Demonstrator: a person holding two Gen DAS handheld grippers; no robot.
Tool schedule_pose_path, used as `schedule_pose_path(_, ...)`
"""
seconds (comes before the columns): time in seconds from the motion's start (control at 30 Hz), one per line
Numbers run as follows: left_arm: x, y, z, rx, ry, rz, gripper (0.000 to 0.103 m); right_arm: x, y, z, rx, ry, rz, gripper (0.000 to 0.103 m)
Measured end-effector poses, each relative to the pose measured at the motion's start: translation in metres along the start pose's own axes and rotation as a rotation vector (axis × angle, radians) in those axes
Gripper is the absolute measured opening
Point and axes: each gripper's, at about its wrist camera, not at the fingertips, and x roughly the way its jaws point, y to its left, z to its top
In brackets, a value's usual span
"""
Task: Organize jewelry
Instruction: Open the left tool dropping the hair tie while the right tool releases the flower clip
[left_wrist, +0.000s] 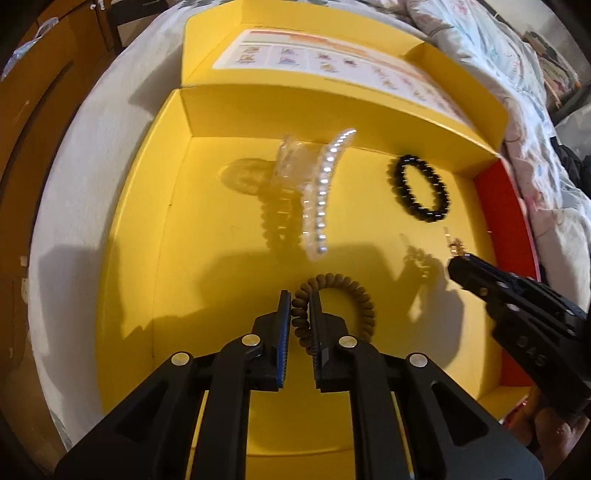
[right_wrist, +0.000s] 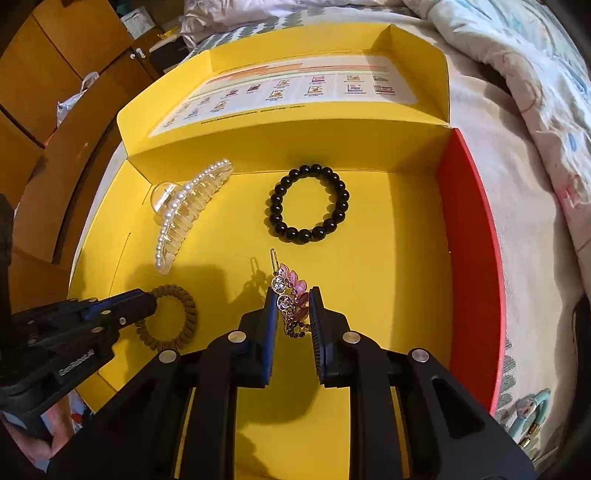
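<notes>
Placement step in hand. Left gripper is clamped on the brown coil tie, low over the yellow box floor. Right gripper pinches the pink clip. Next: set each down apart from the bracelet and pearl claw.

Warm, bright overhead light floods the yellow box; hard shadows fall across its floor. The pearl hair clip is motion-blurred, and fisheye distortion bends the edges.
</notes>
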Motion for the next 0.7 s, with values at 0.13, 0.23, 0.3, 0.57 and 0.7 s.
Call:
schedule_pose_path(0.13,-0.001,0.008,0.002,-0.019,-0.015,0.015,0.012,0.004,0.001,0.000,-0.008,0.011,0.004,0.023)
schedule_pose_path(0.23,-0.003,0.013,0.003,-0.032,-0.009,0.000,0.014,0.002,0.001,-0.002,-0.009,0.007,0.010,0.023)
schedule_pose_path(0.3,-0.004,0.013,0.002,-0.028,-0.009,-0.001,0.024,0.001,0.002,-0.002,-0.012,0.003,0.003,0.024)
schedule_pose_path(0.57,-0.040,0.005,-0.005,0.001,-0.104,0.048,0.052,-0.024,0.004,-0.003,-0.007,-0.055,-0.017,0.027)
schedule_pose_path(0.7,-0.067,0.002,-0.014,0.021,-0.185,0.087,0.064,-0.048,0.011,-0.008,-0.014,-0.104,-0.016,0.035)
